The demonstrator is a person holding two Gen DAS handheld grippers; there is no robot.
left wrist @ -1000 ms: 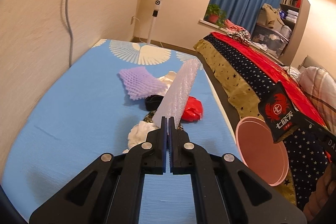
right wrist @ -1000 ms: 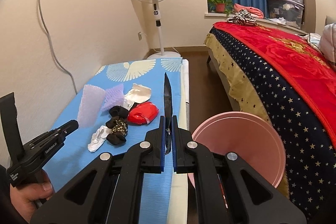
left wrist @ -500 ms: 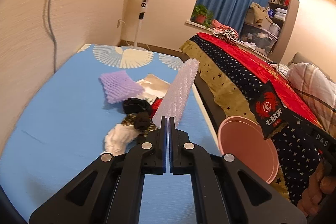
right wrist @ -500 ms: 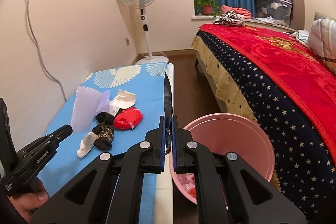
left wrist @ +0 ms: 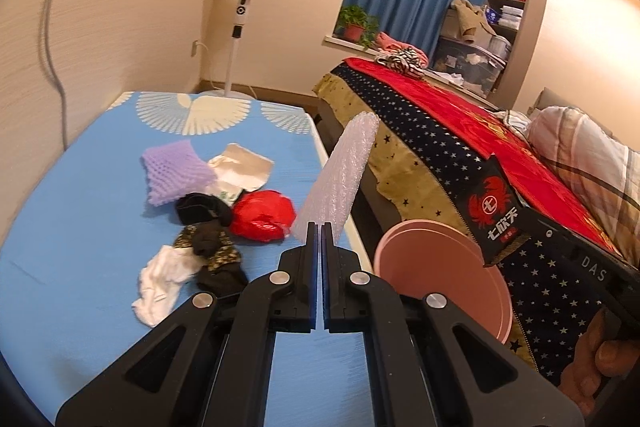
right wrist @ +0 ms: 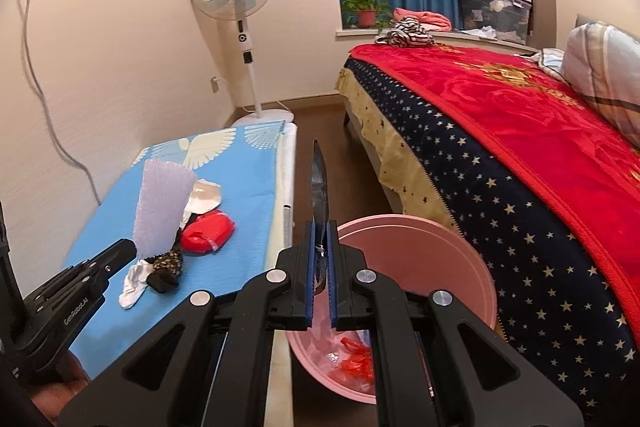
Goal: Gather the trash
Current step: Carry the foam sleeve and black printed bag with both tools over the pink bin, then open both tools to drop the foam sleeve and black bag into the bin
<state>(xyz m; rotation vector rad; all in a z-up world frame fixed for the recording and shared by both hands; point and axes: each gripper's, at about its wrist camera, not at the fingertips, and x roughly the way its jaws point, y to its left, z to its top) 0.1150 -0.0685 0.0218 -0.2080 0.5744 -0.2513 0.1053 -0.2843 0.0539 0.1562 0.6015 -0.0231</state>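
My left gripper (left wrist: 322, 227) fingers pinch a white foam sheet (left wrist: 340, 179) over the bench's (left wrist: 80, 227) right edge; my right gripper (right wrist: 321, 227) pinches a black packet (right wrist: 319, 183) above the pink bin (right wrist: 472, 267).

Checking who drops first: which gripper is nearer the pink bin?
Right. The right gripper, shut on a dark wrapper, hangs over the pink bin rim; the left gripper, holding bubble wrap, is above the blue table beside it.
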